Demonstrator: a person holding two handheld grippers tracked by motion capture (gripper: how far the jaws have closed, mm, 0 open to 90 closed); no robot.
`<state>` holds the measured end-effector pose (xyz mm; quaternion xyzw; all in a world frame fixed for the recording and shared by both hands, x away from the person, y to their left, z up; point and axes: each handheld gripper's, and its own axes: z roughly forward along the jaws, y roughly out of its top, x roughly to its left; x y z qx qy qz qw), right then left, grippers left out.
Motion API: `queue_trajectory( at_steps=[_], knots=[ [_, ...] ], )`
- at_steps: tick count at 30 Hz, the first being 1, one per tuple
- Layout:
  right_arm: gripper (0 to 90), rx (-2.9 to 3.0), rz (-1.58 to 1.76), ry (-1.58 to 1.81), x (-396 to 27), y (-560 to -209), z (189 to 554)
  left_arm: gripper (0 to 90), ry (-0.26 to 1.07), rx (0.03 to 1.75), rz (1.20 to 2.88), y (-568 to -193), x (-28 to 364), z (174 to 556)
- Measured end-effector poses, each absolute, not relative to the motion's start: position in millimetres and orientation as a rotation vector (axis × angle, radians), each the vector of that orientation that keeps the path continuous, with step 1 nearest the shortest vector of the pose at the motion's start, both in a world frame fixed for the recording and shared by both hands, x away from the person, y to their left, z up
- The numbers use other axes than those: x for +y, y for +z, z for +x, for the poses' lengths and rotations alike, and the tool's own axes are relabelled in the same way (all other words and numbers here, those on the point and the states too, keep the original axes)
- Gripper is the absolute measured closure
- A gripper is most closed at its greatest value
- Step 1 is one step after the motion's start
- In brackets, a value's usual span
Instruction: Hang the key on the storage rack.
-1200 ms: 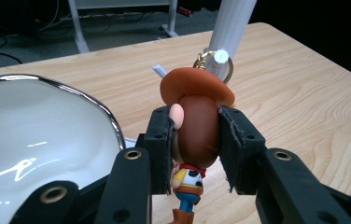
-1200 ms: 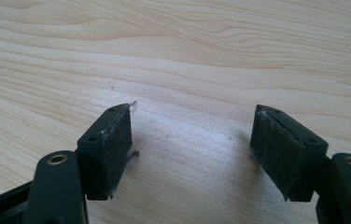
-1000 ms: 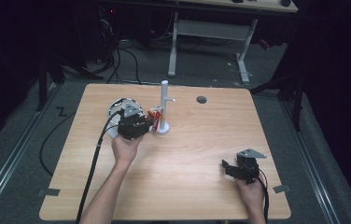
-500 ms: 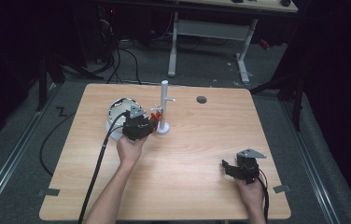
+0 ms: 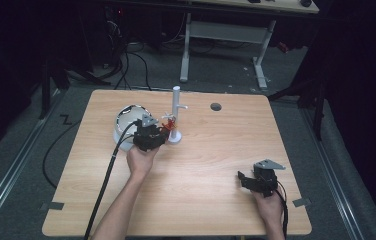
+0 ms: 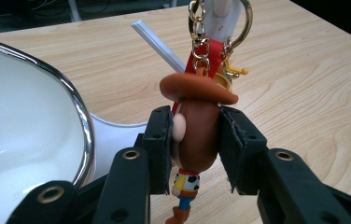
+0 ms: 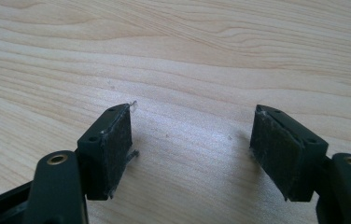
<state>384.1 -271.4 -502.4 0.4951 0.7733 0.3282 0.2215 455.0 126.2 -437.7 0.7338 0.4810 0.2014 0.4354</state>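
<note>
figurine [image 6: 197,135]: brown hat and head showing, with a yellow, red and blue body below
strap [image 6: 205,56]: showing red, hanging on gold rings
stand [image 5: 176,112]: showing plain white
bowl [image 6: 24,135]: gleaming white inside with a silver rim
table [image 5: 216,150]: showing light wood grain
left gripper [image 6: 194,154]: showing black
right gripper [image 7: 192,149]: showing black, grey plate on top

The left tongs [image 6: 196,144] stand closed, forearm stretched forward; the right tongs [image 7: 190,154] rest low with jaws spread apart.
</note>
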Motion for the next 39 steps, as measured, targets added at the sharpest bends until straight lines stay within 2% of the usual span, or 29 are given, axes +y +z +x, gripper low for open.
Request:
queue_trajectory(
  at_steps=[15,25,39],
  knots=[
    [29.8,2.137,1.368,0.907,-271,-502,384,63.3,0.493,1.213,1.851,-442,127,457],
    [29.8,2.137,1.369,0.907,-271,-502,384,54.5,0.48,1.235,1.839,-447,134,455],
    [29.8,2.136,1.37,0.908,-271,-502,384,45.4,0.515,1.217,1.819,-434,149,440]
  ],
)
